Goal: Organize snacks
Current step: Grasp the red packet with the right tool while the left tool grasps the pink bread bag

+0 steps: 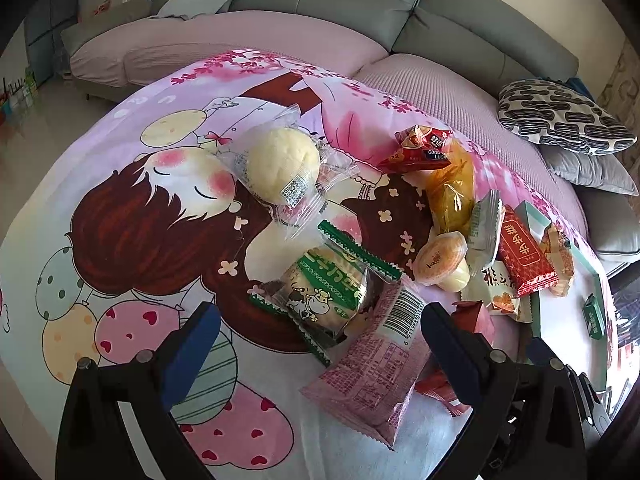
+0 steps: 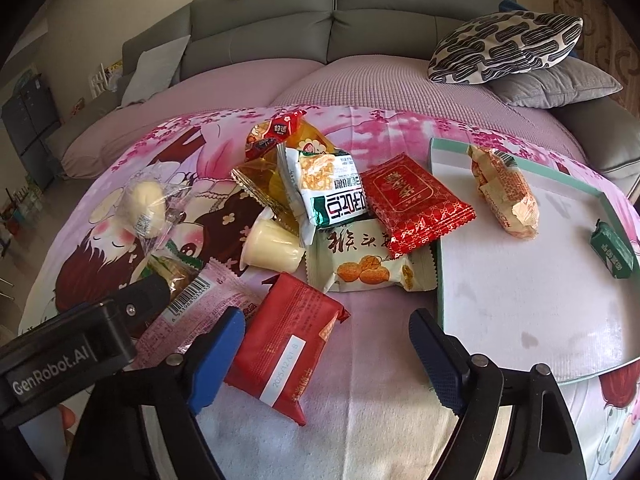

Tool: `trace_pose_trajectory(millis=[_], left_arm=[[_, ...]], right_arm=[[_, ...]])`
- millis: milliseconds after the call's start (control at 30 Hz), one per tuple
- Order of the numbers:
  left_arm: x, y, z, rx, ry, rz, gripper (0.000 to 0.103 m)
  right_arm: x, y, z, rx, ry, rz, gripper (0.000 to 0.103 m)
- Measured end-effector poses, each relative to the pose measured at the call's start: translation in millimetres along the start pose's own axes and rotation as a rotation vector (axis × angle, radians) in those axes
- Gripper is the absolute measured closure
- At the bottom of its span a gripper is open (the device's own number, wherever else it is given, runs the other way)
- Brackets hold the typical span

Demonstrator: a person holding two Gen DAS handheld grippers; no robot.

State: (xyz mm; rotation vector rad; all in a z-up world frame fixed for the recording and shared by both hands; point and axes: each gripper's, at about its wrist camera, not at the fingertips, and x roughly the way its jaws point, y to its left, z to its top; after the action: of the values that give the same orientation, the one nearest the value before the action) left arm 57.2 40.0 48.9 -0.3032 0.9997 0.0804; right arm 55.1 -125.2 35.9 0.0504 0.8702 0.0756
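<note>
Snack packets lie heaped on a cartoon-print cloth [image 1: 132, 216]. My left gripper [image 1: 320, 340] is open, low over a pink barcode packet [image 1: 372, 372] and a green cow-print packet [image 1: 320, 292], touching neither. My right gripper [image 2: 326, 360] is open around a red packet [image 2: 288, 348]. Its left finger [image 2: 216, 360] sits at the packet's edge and the right finger [image 2: 436, 364] stands apart. A white tray with a teal rim [image 2: 520, 320] holds an orange-white wrapped snack [image 2: 504, 192] and a small green candy [image 2: 612, 254].
A bun in clear wrap [image 1: 280, 164], a pudding cup [image 2: 272, 246], a red foil packet [image 2: 412, 204] and several other packets crowd the middle. The left gripper's black body [image 2: 80, 340] juts in beside the right one. A grey sofa [image 2: 332, 28] with a patterned cushion [image 2: 504, 48] stands behind.
</note>
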Motion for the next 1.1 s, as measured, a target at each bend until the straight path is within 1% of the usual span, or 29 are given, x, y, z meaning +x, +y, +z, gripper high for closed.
trace_pose_trajectory(millis=[67,200,500,600,833,967,1100], left_arm=[[1,0,0,-0.002,0.003,-0.003,0.003],[3,-2,-1,-0.003,0.016,-0.013,0.003],[7,-9,-3,0.01,0.036,-0.035,0.003],[6,-13,-4,0.02,0.035,-0.042,0.003],[9,-15,-5,0.024,0.047,-0.043,0.003],[10,-16,-6,0.028,0.053,-0.042,0.003],[13,-18,-7,0.031,0.063,-0.05,0.003]], right_arm=[[3,2,0,-0.007,0.01,0.009,0.02],[13,7,0,-0.015,0.042,0.038,0.029],[9,3,-2,-0.009,0.056,0.096,0.047],[6,3,-4,-0.017,0.057,0.102,0.049],[12,3,-5,-0.001,0.077,0.126,0.049],[19,1,-6,0.027,0.105,0.166,0.049],[19,0,-7,0.038,0.109,0.184,0.051]])
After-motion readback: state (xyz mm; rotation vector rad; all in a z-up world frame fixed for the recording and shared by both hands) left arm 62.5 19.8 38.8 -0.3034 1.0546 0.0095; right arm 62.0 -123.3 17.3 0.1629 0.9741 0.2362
